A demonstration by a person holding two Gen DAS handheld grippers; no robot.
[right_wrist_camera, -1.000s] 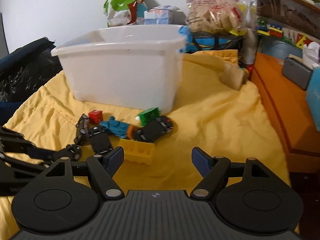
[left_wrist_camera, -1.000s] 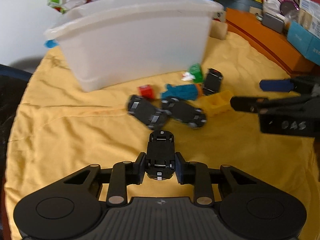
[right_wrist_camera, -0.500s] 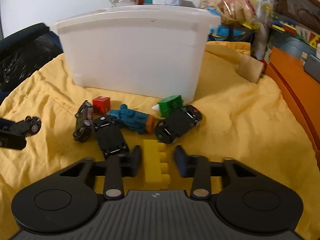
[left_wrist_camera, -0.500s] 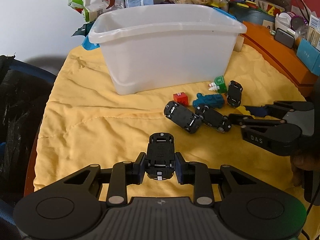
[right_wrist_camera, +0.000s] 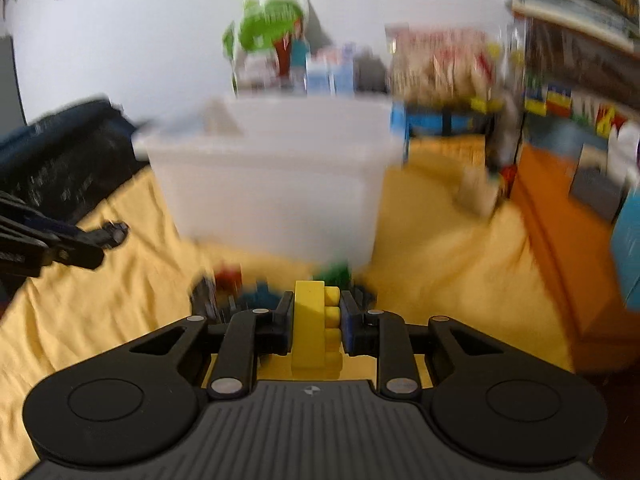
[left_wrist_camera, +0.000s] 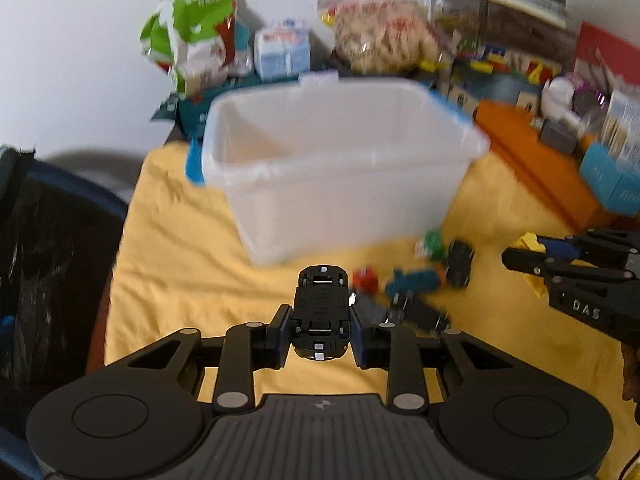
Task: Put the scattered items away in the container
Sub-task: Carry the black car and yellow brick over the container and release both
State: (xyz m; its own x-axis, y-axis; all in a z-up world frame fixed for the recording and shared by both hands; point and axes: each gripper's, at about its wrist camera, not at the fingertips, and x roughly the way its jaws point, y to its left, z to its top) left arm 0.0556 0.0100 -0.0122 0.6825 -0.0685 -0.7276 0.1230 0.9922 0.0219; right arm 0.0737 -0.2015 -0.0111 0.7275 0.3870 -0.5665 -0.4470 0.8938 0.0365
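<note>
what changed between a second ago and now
The right gripper closed on the yellow block and lifted it off the yellow cloth. The left gripper rose toward the white bin, still clamping its black toy car. The other toys stayed by the bin.

light: bright, even | blur: heavy motion | edges: fisheye-bent

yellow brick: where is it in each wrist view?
Left wrist: yellow brick at the right edge, in the right claw.
Right wrist: bottom centre, clamped between the pads.
Shared landmark: white bin beyond the toys.
</note>
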